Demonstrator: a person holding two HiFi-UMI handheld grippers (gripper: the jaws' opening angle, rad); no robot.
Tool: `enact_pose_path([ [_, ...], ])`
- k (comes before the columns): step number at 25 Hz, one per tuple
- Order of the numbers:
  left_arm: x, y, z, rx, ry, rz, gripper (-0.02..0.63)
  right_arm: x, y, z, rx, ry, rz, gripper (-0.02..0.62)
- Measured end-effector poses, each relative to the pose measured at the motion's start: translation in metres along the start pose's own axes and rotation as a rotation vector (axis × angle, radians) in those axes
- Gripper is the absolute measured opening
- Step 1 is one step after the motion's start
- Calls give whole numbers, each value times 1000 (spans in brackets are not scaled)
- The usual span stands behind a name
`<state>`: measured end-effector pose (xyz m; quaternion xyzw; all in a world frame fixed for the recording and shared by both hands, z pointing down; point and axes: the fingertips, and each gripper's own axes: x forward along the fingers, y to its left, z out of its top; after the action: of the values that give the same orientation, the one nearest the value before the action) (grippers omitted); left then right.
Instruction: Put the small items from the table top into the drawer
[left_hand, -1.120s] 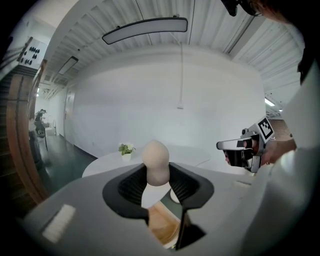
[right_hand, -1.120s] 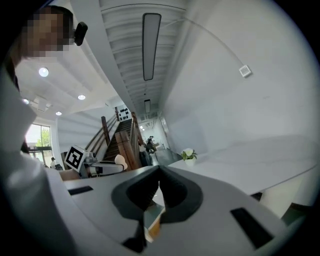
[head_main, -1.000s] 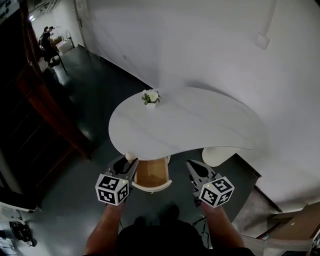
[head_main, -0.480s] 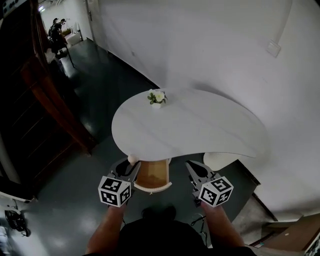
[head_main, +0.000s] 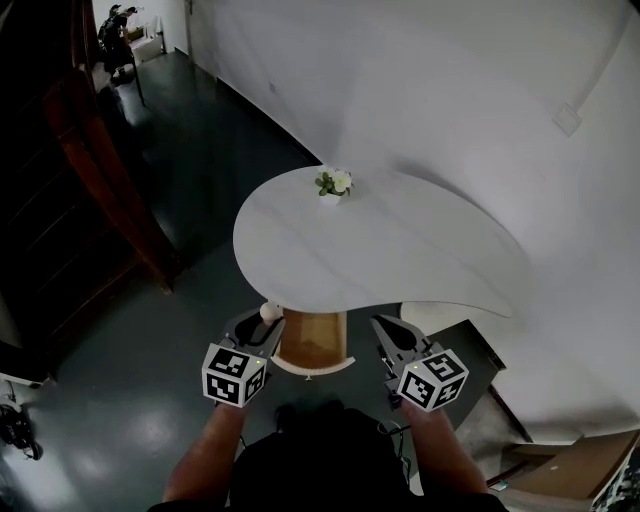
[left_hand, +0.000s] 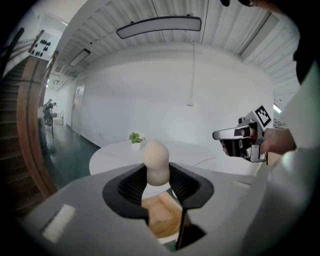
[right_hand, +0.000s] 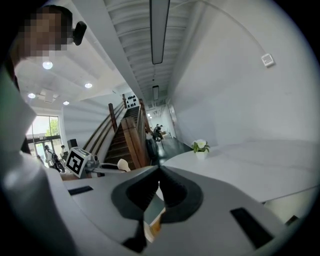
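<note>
A small beige pear-shaped piece (left_hand: 155, 155) stands upright between the jaws of my left gripper (left_hand: 156, 171), which is shut on it. In the head view the left gripper (head_main: 262, 324) holds this beige piece (head_main: 268, 311) at the left edge of the open wooden drawer (head_main: 312, 342) under the white table (head_main: 400, 260). My right gripper (head_main: 386, 330) hangs to the right of the drawer, its jaws shut (right_hand: 158, 172) with nothing between them. The drawer's wooden bottom (left_hand: 159, 216) shows below the left jaws.
A small white pot with a green plant (head_main: 333, 184) stands at the far edge of the table top. A dark wooden staircase (head_main: 90, 170) rises at the left. A white wall (head_main: 480, 90) runs behind the table. The floor (head_main: 130, 400) is dark.
The head view has swung, so the table and plant sit further right in the picture. Both grippers stay in front of the drawer, the left still holding the beige piece.
</note>
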<state>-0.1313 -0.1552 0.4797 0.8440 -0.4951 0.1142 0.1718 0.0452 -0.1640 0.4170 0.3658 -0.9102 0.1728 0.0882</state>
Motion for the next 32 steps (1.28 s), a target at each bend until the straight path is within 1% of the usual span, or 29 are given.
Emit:
enact_pose_path([
  [6, 5, 7, -23, -17, 53, -5, 144, 10, -2, -18, 31, 39, -1, 11],
  [14, 34, 6, -42, 17, 155, 10, 144, 36, -41, -29, 81, 34, 33, 11],
  [17, 49, -2, -51, 36, 193, -10, 144, 48, -58, -35, 105, 42, 48, 11],
  [21, 69, -8, -69, 30, 243, -36, 144, 62, -70, -45, 122, 68, 68, 11],
  [27, 92, -15, -92, 44, 292, -73, 144, 73, -76, -63, 128, 115, 83, 11],
  [32, 102, -24, -112, 69, 325, -111, 144, 75, -72, -79, 129, 149, 81, 11],
])
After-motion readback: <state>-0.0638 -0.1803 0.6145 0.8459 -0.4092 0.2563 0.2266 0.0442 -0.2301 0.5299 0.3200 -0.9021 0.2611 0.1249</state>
